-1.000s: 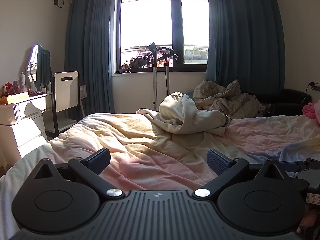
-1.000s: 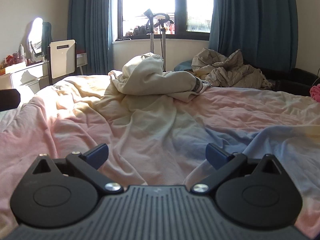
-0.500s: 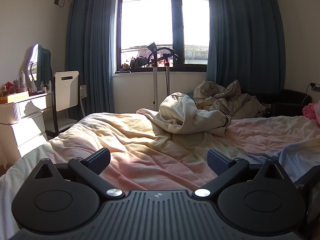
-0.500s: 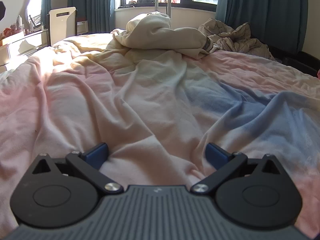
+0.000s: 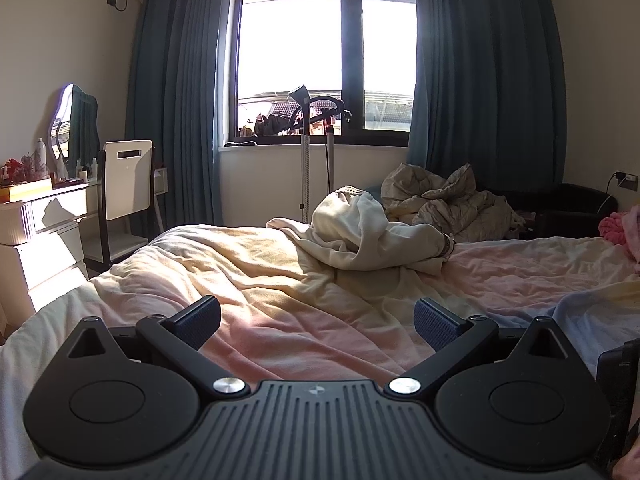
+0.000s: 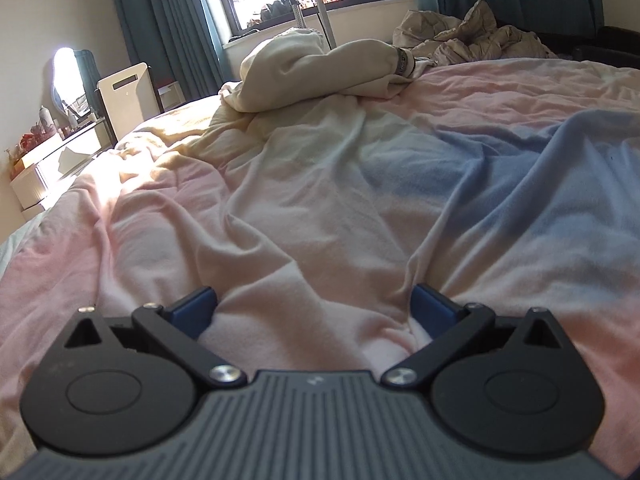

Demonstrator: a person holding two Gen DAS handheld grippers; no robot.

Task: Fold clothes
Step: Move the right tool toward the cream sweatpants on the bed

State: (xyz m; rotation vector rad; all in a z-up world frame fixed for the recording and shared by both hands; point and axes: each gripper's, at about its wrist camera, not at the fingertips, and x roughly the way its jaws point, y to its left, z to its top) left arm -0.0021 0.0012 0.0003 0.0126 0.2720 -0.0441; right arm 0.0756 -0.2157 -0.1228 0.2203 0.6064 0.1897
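A cream garment (image 5: 372, 236) lies crumpled in a heap on the far part of the bed; it also shows in the right wrist view (image 6: 320, 68). A pastel pink, yellow and blue bedspread (image 5: 320, 300) covers the bed. My left gripper (image 5: 318, 316) is open and empty, held above the near edge of the bed. My right gripper (image 6: 314, 306) is open and low on the bedspread (image 6: 320, 208), with a fold of the cloth bulging between its fingers.
A rumpled beige duvet (image 5: 448, 204) lies beyond the bed by the window. A white dresser with a mirror (image 5: 44, 208) and a white chair (image 5: 126, 178) stand at the left. A garment steamer stand (image 5: 306, 152) is by the window. Pink cloth (image 5: 618, 226) lies at far right.
My right gripper has dropped and tilted down onto the bedspread, pushing forward so cloth sits between its fingers. My left gripper has barely moved.
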